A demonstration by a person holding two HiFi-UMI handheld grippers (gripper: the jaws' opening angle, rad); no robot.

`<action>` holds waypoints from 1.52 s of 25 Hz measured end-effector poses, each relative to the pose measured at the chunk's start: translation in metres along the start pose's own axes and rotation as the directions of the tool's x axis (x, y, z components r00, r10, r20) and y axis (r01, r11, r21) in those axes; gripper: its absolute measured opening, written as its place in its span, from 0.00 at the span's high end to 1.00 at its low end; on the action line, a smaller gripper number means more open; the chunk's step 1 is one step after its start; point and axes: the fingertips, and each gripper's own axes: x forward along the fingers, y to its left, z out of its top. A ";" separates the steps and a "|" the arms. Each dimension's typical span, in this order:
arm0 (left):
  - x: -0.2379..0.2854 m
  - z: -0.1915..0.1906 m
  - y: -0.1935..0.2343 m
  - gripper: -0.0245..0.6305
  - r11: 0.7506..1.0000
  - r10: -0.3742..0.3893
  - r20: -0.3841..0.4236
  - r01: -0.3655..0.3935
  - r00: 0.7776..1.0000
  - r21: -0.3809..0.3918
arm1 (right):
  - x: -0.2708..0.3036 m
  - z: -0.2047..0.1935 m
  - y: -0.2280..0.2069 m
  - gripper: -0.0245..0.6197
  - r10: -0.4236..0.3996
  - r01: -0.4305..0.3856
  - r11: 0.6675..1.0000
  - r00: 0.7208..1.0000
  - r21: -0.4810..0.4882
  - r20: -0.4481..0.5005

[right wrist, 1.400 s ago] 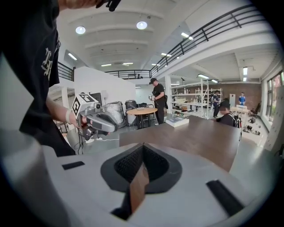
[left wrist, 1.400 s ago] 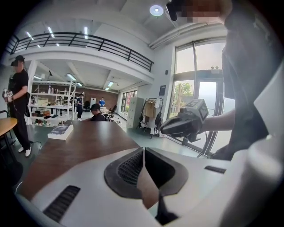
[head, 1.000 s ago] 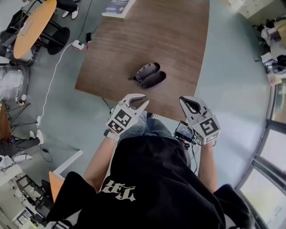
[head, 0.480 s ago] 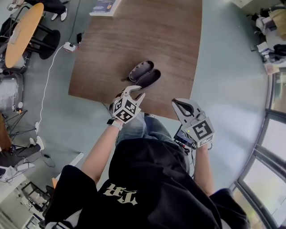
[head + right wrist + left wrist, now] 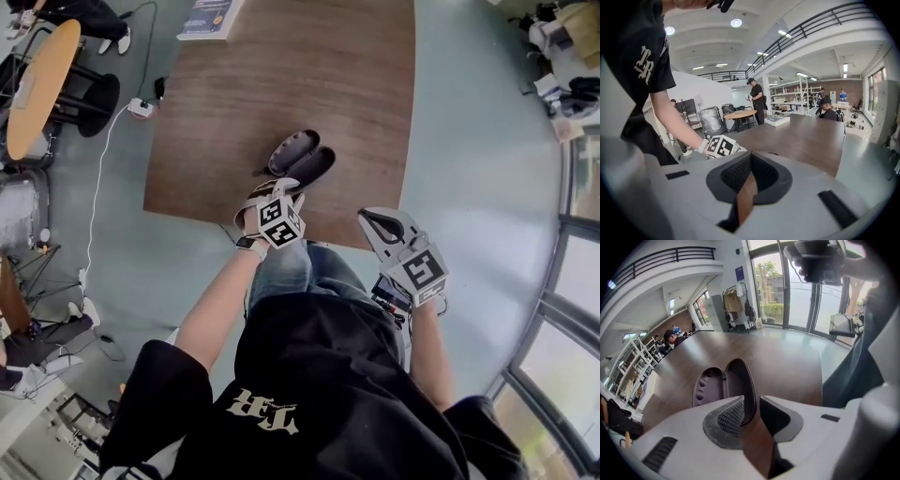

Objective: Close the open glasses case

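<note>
The dark glasses case (image 5: 302,157) lies open on the brown table (image 5: 319,66), near its front edge. In the left gripper view its tray half (image 5: 708,386) lies flat and its lid (image 5: 739,376) stands up beside it. My left gripper (image 5: 286,187) reaches over the table edge right at the case's near end. Its jaws (image 5: 751,401) stand a narrow gap apart, with the lid's near rim showing in that gap; I cannot tell if they touch it. My right gripper (image 5: 373,217) hangs back at the table edge, shut and empty (image 5: 750,159).
A book (image 5: 206,17) lies at the table's far left corner. A round orange table (image 5: 37,84) and a power strip (image 5: 141,108) with its cable are on the floor to the left. People stand around tables in the room behind.
My left gripper has moved forward from in front of the body to the case's near end and has turned. The right gripper has hardly moved.
</note>
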 end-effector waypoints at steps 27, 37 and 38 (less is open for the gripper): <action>0.004 0.013 -0.017 0.91 0.919 -0.178 0.183 0.230 0.967 -0.322 | 0.007 -0.013 0.008 0.98 0.026 -0.027 1.000 0.998 -0.006 -0.055; -0.024 0.023 0.018 0.91 0.524 -0.074 0.579 0.526 0.812 -0.670 | 0.027 -0.004 0.013 0.98 0.089 -0.096 0.993 0.992 -0.073 -0.090; -0.027 0.023 0.022 0.91 0.485 -0.053 0.608 0.553 0.792 -0.677 | 0.031 -0.004 0.014 0.98 0.098 -0.105 0.991 0.991 -0.079 -0.095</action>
